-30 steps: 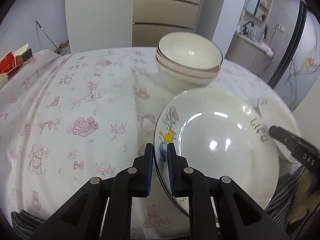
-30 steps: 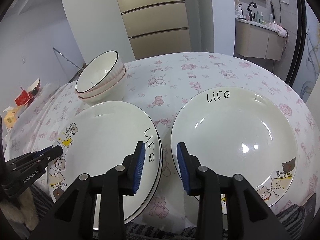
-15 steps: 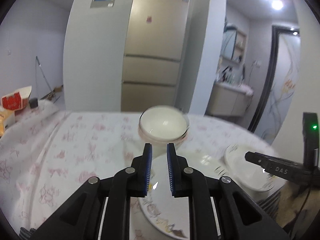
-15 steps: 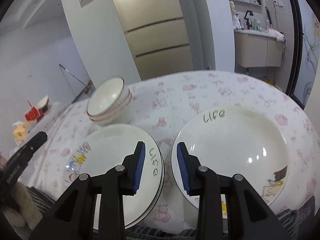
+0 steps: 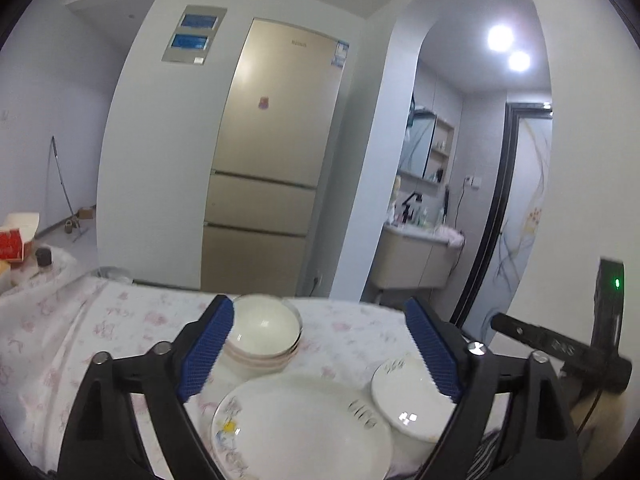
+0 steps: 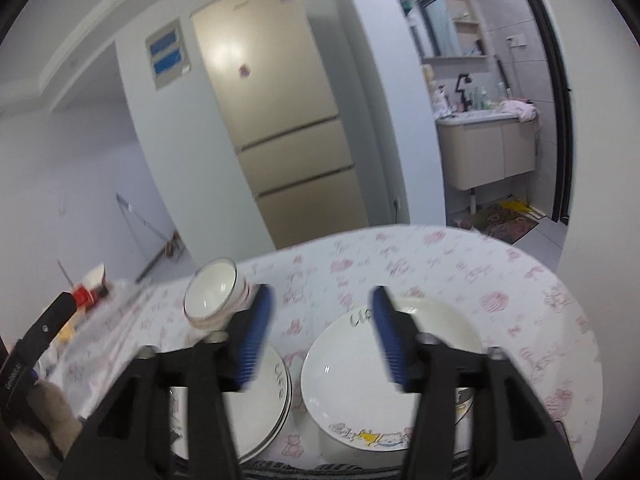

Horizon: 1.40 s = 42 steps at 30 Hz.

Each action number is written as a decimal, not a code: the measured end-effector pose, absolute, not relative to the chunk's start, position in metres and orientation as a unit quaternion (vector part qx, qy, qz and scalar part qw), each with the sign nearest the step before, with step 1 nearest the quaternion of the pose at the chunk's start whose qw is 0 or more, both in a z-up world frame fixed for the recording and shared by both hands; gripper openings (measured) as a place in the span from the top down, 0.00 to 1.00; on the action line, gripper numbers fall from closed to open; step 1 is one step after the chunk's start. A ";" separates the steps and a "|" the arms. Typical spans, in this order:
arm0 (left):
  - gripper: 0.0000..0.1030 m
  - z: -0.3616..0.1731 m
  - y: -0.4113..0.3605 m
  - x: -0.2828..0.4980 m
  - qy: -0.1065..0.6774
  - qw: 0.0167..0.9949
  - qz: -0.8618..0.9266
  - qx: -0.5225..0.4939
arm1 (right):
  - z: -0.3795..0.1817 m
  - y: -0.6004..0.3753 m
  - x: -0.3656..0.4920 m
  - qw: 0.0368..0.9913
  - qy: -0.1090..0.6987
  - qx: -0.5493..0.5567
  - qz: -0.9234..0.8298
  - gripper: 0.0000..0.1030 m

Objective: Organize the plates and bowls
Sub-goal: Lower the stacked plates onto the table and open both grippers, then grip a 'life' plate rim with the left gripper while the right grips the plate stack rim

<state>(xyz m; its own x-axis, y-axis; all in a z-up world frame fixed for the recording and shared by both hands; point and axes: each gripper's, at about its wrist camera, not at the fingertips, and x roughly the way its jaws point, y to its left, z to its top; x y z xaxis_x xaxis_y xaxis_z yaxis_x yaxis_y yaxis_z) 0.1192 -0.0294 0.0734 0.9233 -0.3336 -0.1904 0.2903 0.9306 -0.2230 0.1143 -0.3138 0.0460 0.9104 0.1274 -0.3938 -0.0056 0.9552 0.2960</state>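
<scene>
Two nested white bowls (image 5: pixel 264 336) stand at the middle of the table, which has a pink-patterned cloth (image 5: pixel 120 320). In front of them lies a stack of white "life" plates (image 5: pixel 304 428), and one more such plate (image 5: pixel 404 392) lies to its right. My left gripper (image 5: pixel 318 308) hovers above the plates, its jaws opening wide with nothing between them. In the right wrist view the bowls (image 6: pixel 212 296) are at the left, the plate stack (image 6: pixel 276 380) is low left and the single plate (image 6: pixel 348 372) is at the centre. My right gripper (image 6: pixel 320 294) hangs over them, jaws opening, holding nothing.
A beige fridge (image 5: pixel 272 160) stands behind the table. A red-and-white box (image 5: pixel 16 236) sits at the table's far left. A washbasin cabinet (image 6: pixel 484 152) is in the room at the right. Each gripper shows at the edge of the other's view.
Both grippers have risen off the plates and tilted up toward the room. Their jaws, narrow before, now stand wide. The plates and bowls have stayed put.
</scene>
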 end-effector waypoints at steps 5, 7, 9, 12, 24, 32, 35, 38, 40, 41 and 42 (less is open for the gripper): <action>0.00 0.105 -0.055 0.119 0.094 0.976 -0.183 -0.070 | 0.051 -0.343 0.103 0.966 0.175 0.190 0.012 0.12; 0.00 0.111 -0.065 0.118 0.094 0.973 -0.194 -0.076 | 0.049 -0.354 0.101 0.963 0.173 0.207 0.002 0.09; 0.00 0.112 -0.079 0.125 0.115 0.968 -0.209 -0.072 | 0.047 -0.365 0.099 0.960 0.174 0.221 -0.007 0.09; 0.00 0.107 -0.101 0.138 0.149 0.963 -0.214 -0.063 | 0.039 -0.378 0.099 0.954 0.183 0.235 -0.021 0.09; 0.00 0.052 -0.168 0.222 0.319 0.910 -0.258 -0.060 | -0.025 -0.428 0.109 0.913 0.234 0.328 -0.062 0.09; 0.02 -0.005 -0.196 0.271 0.423 0.872 -0.242 -0.041 | -0.073 -0.447 0.130 0.876 0.307 0.363 -0.078 0.19; 0.10 -0.028 -0.199 0.293 0.469 0.850 -0.234 -0.048 | -0.085 -0.450 0.135 0.864 0.325 0.378 -0.066 0.21; 0.16 -0.047 -0.203 0.309 0.502 0.833 -0.230 -0.046 | -0.090 -0.449 0.137 0.863 0.331 0.378 -0.057 0.23; 0.22 -0.053 -0.211 0.312 0.512 0.826 -0.237 -0.025 | -0.092 -0.447 0.138 0.862 0.336 0.375 -0.055 0.26; 0.22 -0.055 -0.215 0.313 0.512 0.825 -0.238 -0.017 | -0.094 -0.446 0.139 0.861 0.340 0.373 -0.053 0.28; 0.22 -0.057 -0.217 0.313 0.512 0.825 -0.238 -0.011 | -0.097 -0.444 0.140 0.859 0.347 0.372 -0.049 0.31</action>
<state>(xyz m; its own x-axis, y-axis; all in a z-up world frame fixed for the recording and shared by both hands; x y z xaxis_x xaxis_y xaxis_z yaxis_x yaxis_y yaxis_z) 0.3134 -0.2175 -0.0566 0.3613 -0.4049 -0.8400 0.3815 0.8861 -0.2631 0.1405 -0.4441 -0.0968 0.7541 0.1733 -0.6335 0.3434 0.7182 0.6052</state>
